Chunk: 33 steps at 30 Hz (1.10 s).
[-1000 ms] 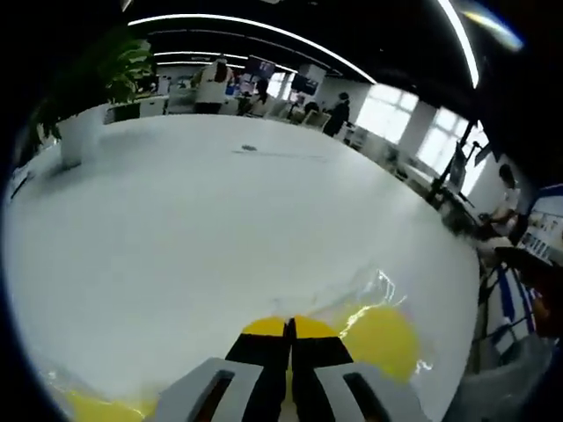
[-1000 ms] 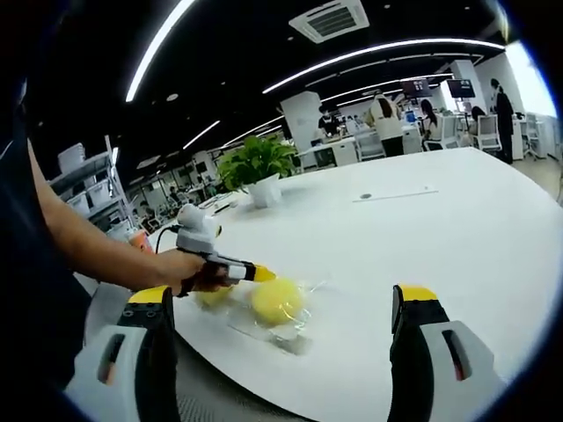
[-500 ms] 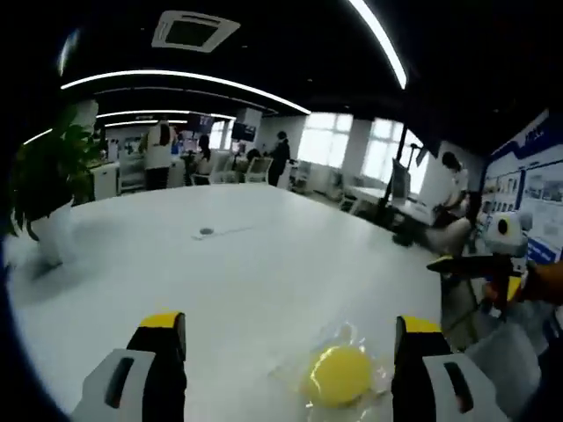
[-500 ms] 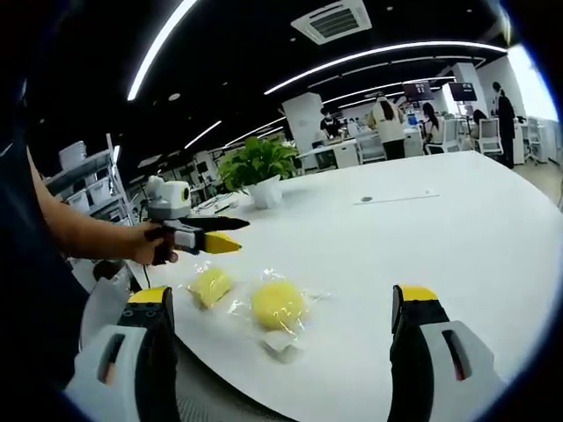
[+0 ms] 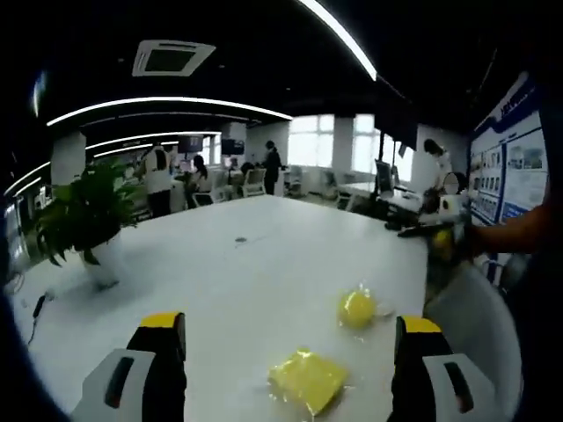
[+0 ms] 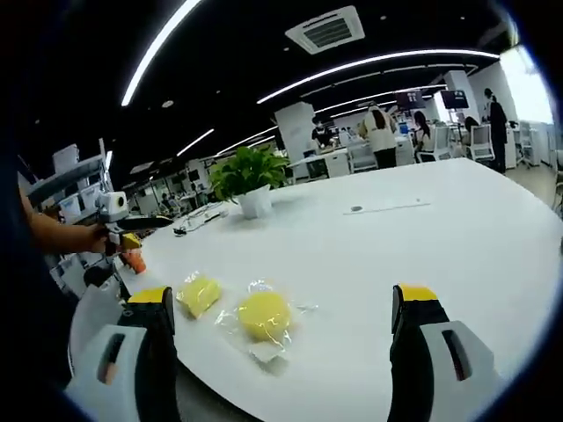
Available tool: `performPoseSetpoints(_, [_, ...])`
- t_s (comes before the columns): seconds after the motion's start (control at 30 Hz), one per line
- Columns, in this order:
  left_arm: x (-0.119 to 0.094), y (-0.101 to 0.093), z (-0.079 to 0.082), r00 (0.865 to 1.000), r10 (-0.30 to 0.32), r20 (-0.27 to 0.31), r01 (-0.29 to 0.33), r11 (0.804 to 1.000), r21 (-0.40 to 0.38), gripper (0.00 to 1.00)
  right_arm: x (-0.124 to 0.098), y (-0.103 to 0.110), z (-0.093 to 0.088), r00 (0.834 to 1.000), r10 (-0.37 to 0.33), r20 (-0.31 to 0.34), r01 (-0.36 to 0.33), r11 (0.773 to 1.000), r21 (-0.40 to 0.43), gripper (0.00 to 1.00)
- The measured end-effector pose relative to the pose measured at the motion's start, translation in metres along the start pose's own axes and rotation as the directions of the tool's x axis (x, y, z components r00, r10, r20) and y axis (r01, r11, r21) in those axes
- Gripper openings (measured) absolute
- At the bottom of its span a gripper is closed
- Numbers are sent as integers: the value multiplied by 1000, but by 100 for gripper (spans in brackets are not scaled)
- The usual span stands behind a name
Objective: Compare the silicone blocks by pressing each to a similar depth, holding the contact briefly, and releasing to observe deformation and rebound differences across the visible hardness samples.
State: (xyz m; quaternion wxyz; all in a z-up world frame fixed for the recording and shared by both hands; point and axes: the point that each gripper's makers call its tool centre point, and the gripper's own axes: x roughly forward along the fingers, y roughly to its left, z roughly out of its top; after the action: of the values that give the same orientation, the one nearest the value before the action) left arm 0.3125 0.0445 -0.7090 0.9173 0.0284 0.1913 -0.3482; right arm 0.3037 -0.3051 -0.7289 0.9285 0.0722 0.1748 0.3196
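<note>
1. In the left gripper view our left gripper (image 5: 286, 352) has its two yellow-tipped fingers (image 5: 164, 322) spread wide apart, nothing between them, held above the white table (image 5: 264, 264).
2. A square yellow silicone block (image 5: 306, 381) in a clear wrapper lies on the table between those fingers, nearer the right-hand one, apart from both.
3. A round yellow silicone block (image 5: 357, 308), also wrapped in clear film, sits farther out, just inside the line of the right-hand finger (the two blocks are near each other but not touching).
4. Off beyond the right-hand finger we see the right gripper (image 5: 433, 234) held in a hand over the table's edge; from here we cannot tell how its fingers stand.
5. The right gripper view settles that: its fingers (image 6: 415, 299) are wide apart and hold nothing.
6. There the round block (image 6: 263, 314) lies between the fingers, left of centre, and the square block (image 6: 201, 293) just beside the left-hand finger's tip.
7. A potted plant (image 6: 244, 178) stands well beyond the blocks, and people are at desks far behind the table.
8. The left gripper (image 6: 132, 230) shows past the left-hand finger, held in a hand clear of the table.
</note>
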Motion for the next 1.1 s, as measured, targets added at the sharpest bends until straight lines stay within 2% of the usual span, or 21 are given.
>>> performPoseSetpoints(0.07, [-8, 2, -8, 1000, 15, 20, -15, 1000, -18, 100, 2, -4, -8, 999, -20, -40, 18, 999, -51, 96])
performPoseSetpoints(0.13, [-16, 7, -16, 998, 48, 38, -47, 998, -34, 100, 4, -6, -11, 998, -29, -51, 26, 997, -67, 96])
performPoseSetpoints(0.17, [-20, 10, -20, 996, 68, 53, -64, 995, -81, 100, 5, -6, -13, 998, -30, -55, 26, 996, -83, 96])
performPoseSetpoints(0.23, [-25, 11, -20, 992, 82, 93, -69, 989, -131, 100, 5, -4, -16, 998, -25, -63, 18, 995, -102, 96])
performPoseSetpoints(0.27, [-29, 11, -21, 991, 85, 105, -71, 989, -127, 100, 5, -1, -21, 997, -20, -74, 11, 993, -121, 96])
performPoseSetpoints(0.3, [-32, 15, -31, 992, 105, 72, -99, 991, -89, 100, 5, 2, -25, 996, -18, -88, 6, 991, -130, 96])
performPoseSetpoints(0.33, [-35, 20, -36, 989, 137, 58, -131, 987, -96, 100, 4, 3, -30, 994, -21, -105, 6, 990, -140, 96])
performPoseSetpoints(0.4, [-39, 23, -39, 987, 139, 87, -124, 980, -158, 100, 3, 6, -37, 992, -27, -119, 9, 990, -144, 96])
performPoseSetpoints(0.43, [-41, 28, -43, 981, 170, 89, -154, 974, -168, 100, 2, 8, -40, 992, -24, -123, 6, 990, -141, 96])
performPoseSetpoints(0.6, [-42, 23, -60, 986, 163, 48, -153, 976, -157, 100, -2, 11, -46, 990, -40, -136, 19, 988, -153, 96])
performPoseSetpoints(0.87, [-43, 14, -62, 988, 143, 58, -132, 977, -168, 100, -3, 11, -47, 989, -48, -137, 29, 990, -138, 96])
performPoseSetpoints(0.93, [-43, 14, -63, 988, 143, 52, -133, 978, -158, 100, -1, 19, -45, 992, -4, -128, -8, 995, -98, 96])
performPoseSetpoints(1.0, [-46, 13, -57, 988, 137, 69, -125, 979, -162, 100, -1, 17, -44, 991, -18, -133, 5, 995, -98, 96])
performPoseSetpoints(1.07, [-47, 14, -53, 987, 138, 77, -123, 977, -174, 100, -2, 7, -39, 991, -80, -109, 64, 988, -143, 97])
performPoseSetpoints(1.1, [-48, 15, -52, 987, 140, 79, -125, 977, -174, 100, -2, 8, -40, 992, -67, -109, 53, 991, -122, 97])
